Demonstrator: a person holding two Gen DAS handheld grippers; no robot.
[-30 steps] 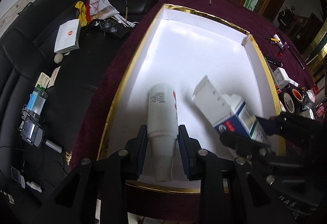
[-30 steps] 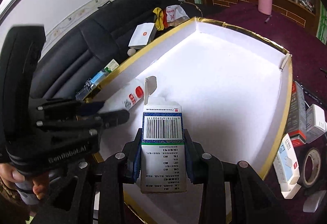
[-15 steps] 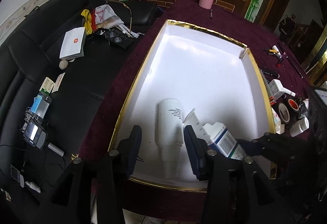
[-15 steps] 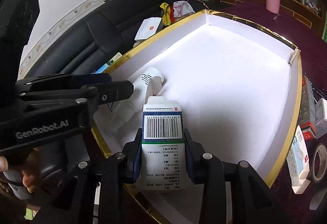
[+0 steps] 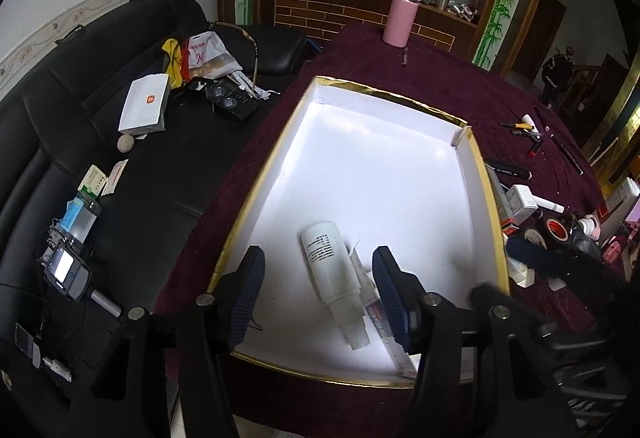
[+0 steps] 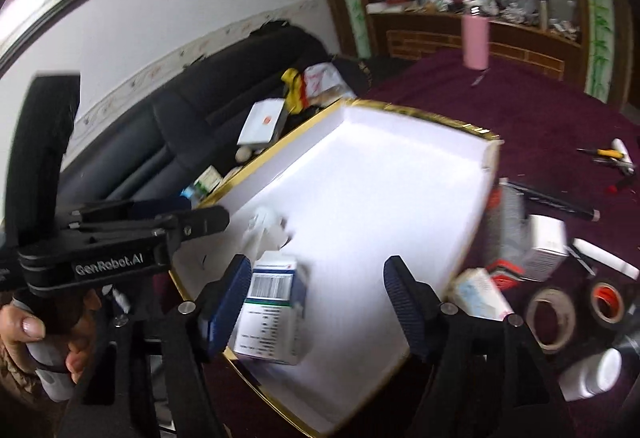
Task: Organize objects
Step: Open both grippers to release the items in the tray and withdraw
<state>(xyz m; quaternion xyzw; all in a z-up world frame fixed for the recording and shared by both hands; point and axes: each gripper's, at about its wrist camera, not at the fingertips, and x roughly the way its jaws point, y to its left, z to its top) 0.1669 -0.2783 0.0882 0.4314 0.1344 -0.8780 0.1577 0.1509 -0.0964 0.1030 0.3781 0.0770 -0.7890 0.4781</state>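
Note:
A white bottle (image 5: 332, 286) lies on its side in the near end of the gold-rimmed white tray (image 5: 360, 166). My left gripper (image 5: 318, 262) hovers over it, jaws opening, both pads clear of the bottle. A blue-and-white medicine box (image 6: 272, 314) lies flat in the tray's near left corner (image 6: 380, 198). It is between the opening jaws of my right gripper (image 6: 319, 270), close to the left finger and not pinched. The box (image 5: 376, 312) also shows beside the bottle, partly behind a finger. The right wrist view is blurred; there the left gripper (image 6: 140, 234) sits in a hand (image 6: 24, 330).
On the maroon cloth right of the tray lie tape rolls (image 6: 550, 318), small boxes (image 6: 546, 248) and a white jar (image 6: 592, 374). A pink flask (image 5: 400, 20) stands at the far end. A black sofa (image 5: 80, 158) with clutter runs along the left.
Both grippers have let go and opened wide. The bottle and the box now lie loose in the tray. Both hands have lifted and drawn back; the right view has swung right.

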